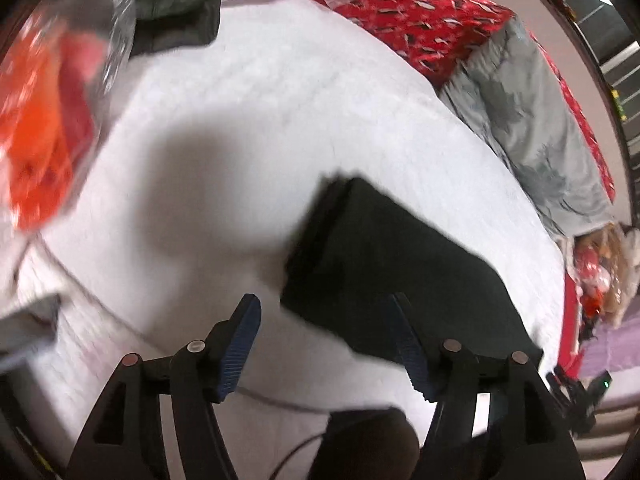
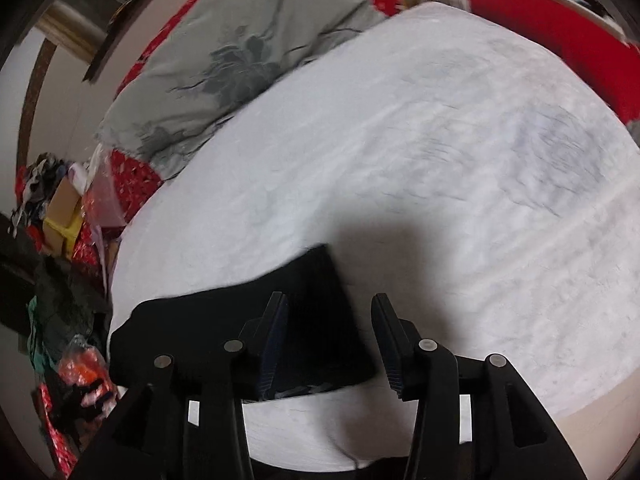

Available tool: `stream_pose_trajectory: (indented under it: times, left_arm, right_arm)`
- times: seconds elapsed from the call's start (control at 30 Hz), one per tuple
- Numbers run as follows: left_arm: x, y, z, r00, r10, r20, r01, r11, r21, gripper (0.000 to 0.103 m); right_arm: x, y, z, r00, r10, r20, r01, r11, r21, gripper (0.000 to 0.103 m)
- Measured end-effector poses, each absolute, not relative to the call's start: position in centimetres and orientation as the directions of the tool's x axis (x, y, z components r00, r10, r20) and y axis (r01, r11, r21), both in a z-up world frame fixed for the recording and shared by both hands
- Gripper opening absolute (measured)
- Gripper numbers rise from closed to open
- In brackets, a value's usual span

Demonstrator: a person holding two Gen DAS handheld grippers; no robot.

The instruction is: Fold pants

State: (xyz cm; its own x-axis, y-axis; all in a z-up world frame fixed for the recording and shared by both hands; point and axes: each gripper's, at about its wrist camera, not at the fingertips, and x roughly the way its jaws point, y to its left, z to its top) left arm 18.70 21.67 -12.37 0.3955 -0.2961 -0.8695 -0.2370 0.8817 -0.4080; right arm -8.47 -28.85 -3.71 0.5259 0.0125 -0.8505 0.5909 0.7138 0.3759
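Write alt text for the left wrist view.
A folded black pants bundle lies on a white bedspread, just ahead of the open, empty left gripper. A grey quilt and red patterned bedding line the far edge, and a blurred orange bag fills the left side.

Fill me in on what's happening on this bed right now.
A person is folding pants with a hand-held gripper in each hand. The black pants lie folded into a compact rectangle on the white bedspread. The left hand-held gripper and the right hand-held gripper both hang above the bundle with jaws open, holding nothing. A grey quilt lies bunched at the far side.
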Motion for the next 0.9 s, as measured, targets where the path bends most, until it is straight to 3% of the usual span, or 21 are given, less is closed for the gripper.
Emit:
stream_pose_trajectory:
  times: [0.17,0.43,0.73,0.77,0.8,0.83,0.9]
  left_arm:
    - [22.4,20.7,-13.1,0.318,-0.251,-0.914,-0.249,0.908,-0.336,0.066]
    - [26.3,19.4,-15.1,0.242,-0.28,-0.929,-0.216,0.918,-0.333,0.066]
    - [29.2,18.7,-17.9,0.21,-0.313,-0.926,-0.223,0.907,-0.357,0.067]
    - [29.5,18.5,-18.3,0.207,-0.3,-0.931,-0.23,0.91,-0.344,0.059]
    - [29.8,18.4,-18.6,0.201,-0.27,-0.942,-0.233,0.92,-0.314,0.046]
    - [30.0,18.4,-18.8,0.199,-0.256,-0.946,-0.239,0.923,-0.301,0.044]
    - [29.9,18.9,-18.3,0.224,-0.298,-0.928,-0.268,0.897,-0.352,0.032]
  right_arm:
    - [-4.4,-26.0,-3.6,0.528,0.116,-0.841,0.5,0.758,0.419,0.046]
    - [-6.3,-31.4,-5.1,0.454,-0.011,-0.891,0.654,0.683,0.325,0.047]
    - [-5.4,-31.6,-8.2,0.449,0.021,-0.893,0.641,0.689,0.339,0.046]
    - [-5.1,-31.3,-8.6,0.443,0.025,-0.896,0.635,0.697,0.333,0.039]
    - [-4.8,-31.1,-8.8,0.433,0.013,-0.901,0.634,0.706,0.314,0.034]
    - [-4.5,-30.8,-8.8,0.413,-0.02,-0.911,0.632,0.726,0.271,0.027]
    - [-4.1,-30.4,-8.5,0.406,-0.037,-0.913,0.628,0.737,0.25,0.018]
